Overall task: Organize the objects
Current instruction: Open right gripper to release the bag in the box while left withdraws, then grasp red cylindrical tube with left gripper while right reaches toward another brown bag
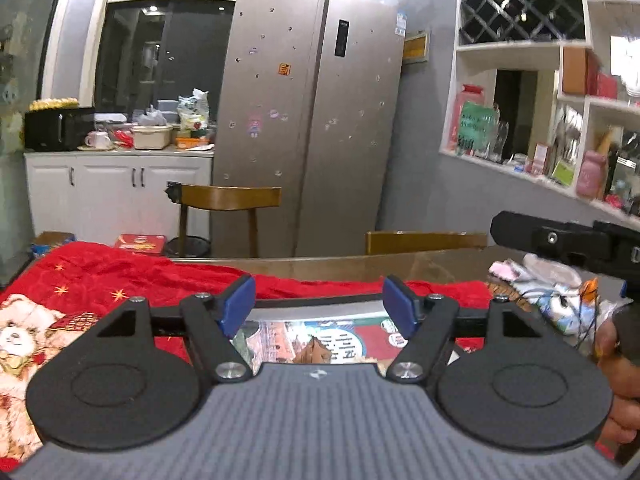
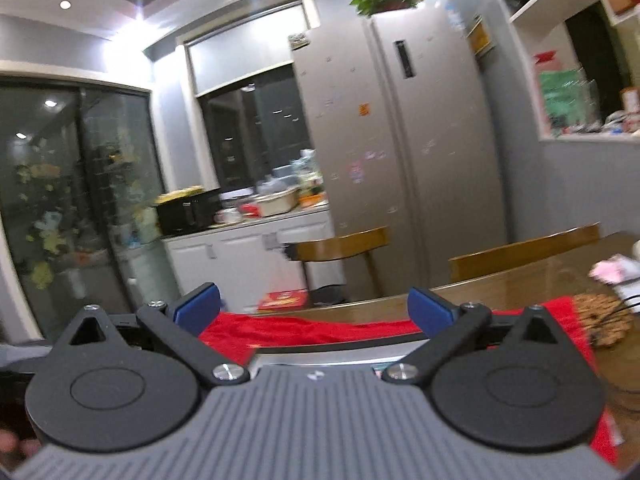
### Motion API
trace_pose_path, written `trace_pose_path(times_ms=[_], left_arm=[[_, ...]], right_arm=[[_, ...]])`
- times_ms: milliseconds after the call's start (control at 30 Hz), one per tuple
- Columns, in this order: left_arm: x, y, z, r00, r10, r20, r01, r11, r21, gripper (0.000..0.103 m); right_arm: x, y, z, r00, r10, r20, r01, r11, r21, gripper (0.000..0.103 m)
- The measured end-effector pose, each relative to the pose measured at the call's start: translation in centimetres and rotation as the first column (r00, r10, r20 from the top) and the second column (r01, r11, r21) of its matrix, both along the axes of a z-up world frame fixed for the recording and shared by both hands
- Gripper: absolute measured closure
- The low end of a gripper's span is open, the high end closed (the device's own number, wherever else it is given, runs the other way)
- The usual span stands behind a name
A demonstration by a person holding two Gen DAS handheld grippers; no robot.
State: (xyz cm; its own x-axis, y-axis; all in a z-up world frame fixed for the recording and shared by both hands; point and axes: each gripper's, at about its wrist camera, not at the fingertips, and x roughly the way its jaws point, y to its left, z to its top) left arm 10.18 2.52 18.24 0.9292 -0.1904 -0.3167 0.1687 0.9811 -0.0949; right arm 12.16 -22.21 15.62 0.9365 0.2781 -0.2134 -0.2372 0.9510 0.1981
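My left gripper is open and empty, held above a red cloth with a teddy-bear print that covers the near part of the wooden table. A printed box or tin with red, green and white graphics lies right below its fingers. The right gripper's body shows at the right edge. My right gripper is open and empty, tilted, above the same red cloth. A pile of small clothes and toys lies on the table at the right.
Two wooden chairs stand behind the table. A steel fridge stands behind them. A white counter with clutter is at the left, wall shelves at the right. A woven mat lies on the table's right side.
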Motion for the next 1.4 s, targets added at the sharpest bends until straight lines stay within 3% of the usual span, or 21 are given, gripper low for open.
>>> trace_pose_path(times_ms=[167,333,467,667,833,967,1167,1400], left_arm=[[-1.4,-3.0,-1.2,0.998,-0.053,-0.029,0.053,0.999,-0.006,0.028],[-0.9,-6.0,-5.7,0.982,-0.146,-0.12,0.15,0.988,0.021,0.028],[-1.1,-7.7,-9.7,0.962,-0.215,-0.168,0.226,0.973,0.05,0.028],[0.0,-8.7,-13.7,0.912,-0.327,-0.247,0.351,0.935,0.058,0.028],[1.5,-9.5,-15.5,0.909,-0.293,-0.298,0.342,0.931,0.128,0.028],[2.6,-8.9,-16.4,0.897,-0.314,-0.311,0.358,0.929,0.091,0.027],[3.5,-9.4,-16.7,0.896,-0.341,-0.283,0.387,0.914,0.124,0.015],[3.9,-9.3,-17.2,0.862,-0.405,-0.306,0.456,0.883,0.115,0.011]], right_arm=[[-0.1,-3.2,-2.4,0.999,-0.045,-0.022,0.045,0.999,-0.001,0.0],[0.7,-5.6,-5.7,0.997,-0.016,-0.078,0.022,0.997,0.074,0.0],[1.0,-6.2,-8.2,0.99,0.018,-0.138,-0.012,0.999,0.044,0.0],[-0.5,-6.9,-11.7,0.975,0.045,-0.218,-0.052,0.998,-0.025,0.002],[-0.5,-6.3,-12.5,0.956,0.099,-0.275,-0.107,0.994,-0.013,0.003],[-0.5,-5.2,-13.2,0.943,0.13,-0.307,-0.144,0.989,-0.022,0.003],[-0.5,-4.5,-13.8,0.932,0.147,-0.332,-0.166,0.986,-0.032,0.005],[-0.1,-4.3,-14.3,0.912,0.172,-0.373,-0.187,0.982,-0.003,0.007]])
